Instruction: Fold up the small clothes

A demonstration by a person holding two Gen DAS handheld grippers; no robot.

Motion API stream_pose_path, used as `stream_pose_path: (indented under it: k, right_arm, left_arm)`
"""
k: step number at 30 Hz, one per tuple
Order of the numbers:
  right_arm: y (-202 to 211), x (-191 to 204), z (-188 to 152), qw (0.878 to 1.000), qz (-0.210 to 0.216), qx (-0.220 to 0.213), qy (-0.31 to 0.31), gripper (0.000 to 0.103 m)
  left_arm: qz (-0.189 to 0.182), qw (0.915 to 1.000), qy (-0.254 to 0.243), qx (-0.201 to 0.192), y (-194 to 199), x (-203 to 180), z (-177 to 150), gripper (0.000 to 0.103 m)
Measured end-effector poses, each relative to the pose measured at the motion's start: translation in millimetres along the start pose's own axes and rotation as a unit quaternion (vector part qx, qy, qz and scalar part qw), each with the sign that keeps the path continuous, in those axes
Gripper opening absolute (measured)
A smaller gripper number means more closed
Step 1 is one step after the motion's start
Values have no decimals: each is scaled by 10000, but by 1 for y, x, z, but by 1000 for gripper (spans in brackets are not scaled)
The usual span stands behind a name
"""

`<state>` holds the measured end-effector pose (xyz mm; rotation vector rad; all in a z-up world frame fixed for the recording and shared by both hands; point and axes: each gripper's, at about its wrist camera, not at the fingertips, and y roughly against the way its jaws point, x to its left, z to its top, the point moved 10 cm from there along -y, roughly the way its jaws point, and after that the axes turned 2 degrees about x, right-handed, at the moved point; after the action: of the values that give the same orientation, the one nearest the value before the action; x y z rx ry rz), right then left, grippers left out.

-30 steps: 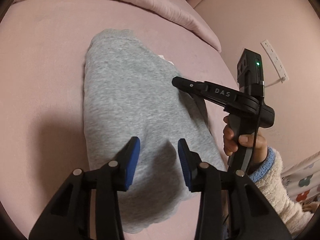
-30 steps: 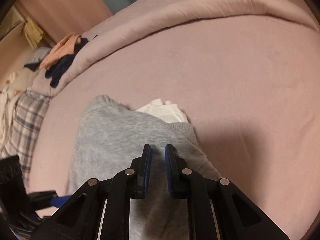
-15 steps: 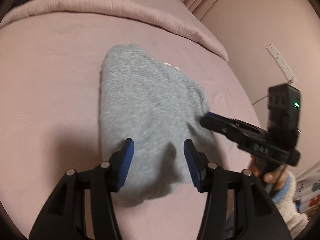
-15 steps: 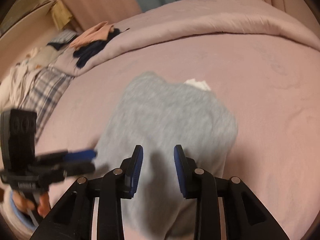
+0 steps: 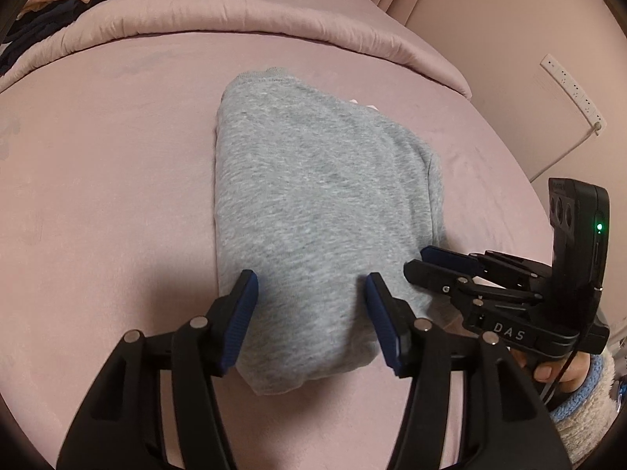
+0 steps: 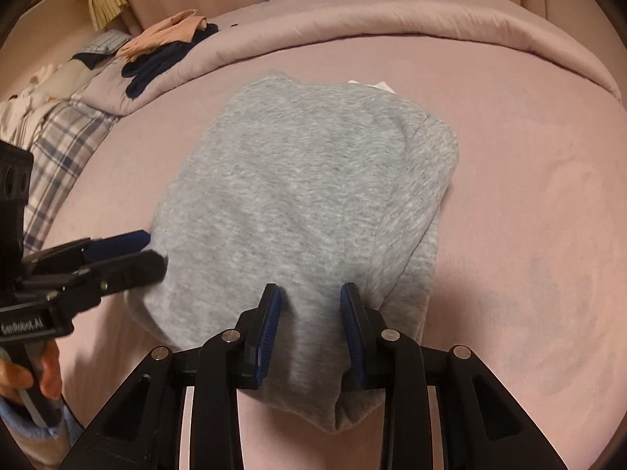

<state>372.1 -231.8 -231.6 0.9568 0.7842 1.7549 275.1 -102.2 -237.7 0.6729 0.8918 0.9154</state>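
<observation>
A grey sweatshirt [image 5: 313,203] lies folded into a compact bundle on the pink bed; it also shows in the right wrist view [image 6: 313,203]. A bit of white cloth [image 6: 376,85] peeks out at its far edge. My left gripper [image 5: 311,305] is open, its blue pads spread over the bundle's near end, holding nothing. My right gripper [image 6: 309,313] is open above the near end as well. In the left wrist view the right gripper [image 5: 435,262] sits at the bundle's right edge. In the right wrist view the left gripper [image 6: 145,248] sits at its left edge.
A rolled pink duvet [image 5: 235,11] runs along the far side of the bed. Dark and peach clothes [image 6: 168,47] lie on it at the far left, with a plaid cloth [image 6: 58,149] beside the bed. A wall with a power strip [image 5: 572,90] is on the right.
Both grippers have opened wider and drawn back from the sweatshirt. The right gripper, nearly shut on the cloth a second ago, has let go. The bundle lies flat.
</observation>
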Motion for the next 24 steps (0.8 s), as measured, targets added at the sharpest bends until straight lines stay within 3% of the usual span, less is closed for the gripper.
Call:
stream_pose_path:
  k: [3, 4, 6, 9, 11, 13, 19, 24]
  right_arm:
    - [3, -1, 2, 10000, 28, -7, -40, 32]
    - [6, -3, 0, 9999, 74, -7, -100, 33]
    - [12, -4, -3, 9994, 207, 19, -259, 36]
    - [30, -6, -9, 9971, 521, -46, -545, 46]
    - [39, -12, -9, 9947, 670, -139, -774, 72]
    - [50, -26, -8, 9898, 832, -303, -1119, 86]
    - [43, -80, -17, 9621, 1380, -235, -2340, 88]
    - [26, -96, -22, 9445, 1768, -69, -2769, 88]
  left_arm:
    - [19, 10000, 66, -40, 4, 1, 0, 58]
    - [36, 9999, 146, -48, 6, 4, -1, 64]
    - [31, 9994, 352, -17, 8, 10, -3, 74]
    - [-181, 9973, 707, -24, 15, 22, -8, 76]
    - [-212, 9956, 907, -33, 19, 36, -11, 77]
    - [-313, 9938, 1068, -40, 24, 44, -14, 78]
    - [-804, 9815, 1735, 16, 30, 70, -21, 79]
    - [-1594, 9607, 2264, 182, 19, 66, -16, 79]
